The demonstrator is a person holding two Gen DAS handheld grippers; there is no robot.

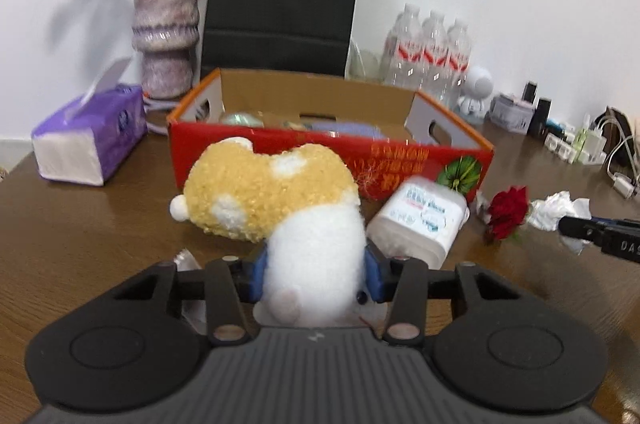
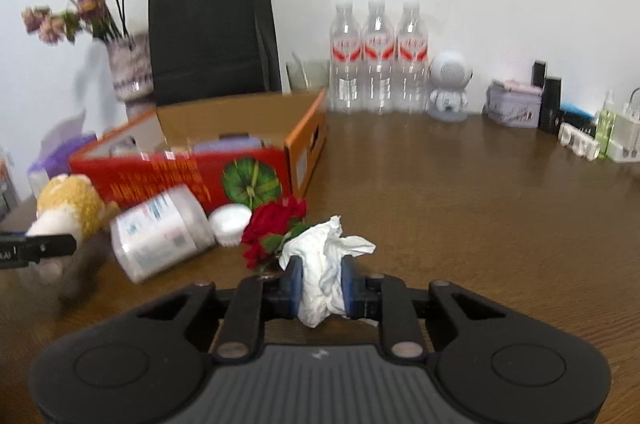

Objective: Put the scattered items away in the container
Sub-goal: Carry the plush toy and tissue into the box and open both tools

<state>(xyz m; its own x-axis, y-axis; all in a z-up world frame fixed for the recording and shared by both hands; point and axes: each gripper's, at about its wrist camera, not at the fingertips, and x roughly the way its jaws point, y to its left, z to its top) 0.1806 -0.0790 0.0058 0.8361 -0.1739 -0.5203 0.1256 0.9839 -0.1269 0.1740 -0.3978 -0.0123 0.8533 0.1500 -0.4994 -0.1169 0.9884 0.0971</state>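
Where lavender items lie: red box (image 1: 328, 159)

We see bare brown wooden tabletop (image 2: 460, 191) right of the red cardboard box (image 2: 180, 175); white plastic jar (image 2: 160, 236) and red rose (image 2: 276, 224) crowd its front.

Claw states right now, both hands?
Left claw: closed on the plush toy.
Right claw: closed on the tissue.

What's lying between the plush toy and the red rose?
A white plastic jar lies on its side between the plush toy and the red rose, clearest in the right wrist view.
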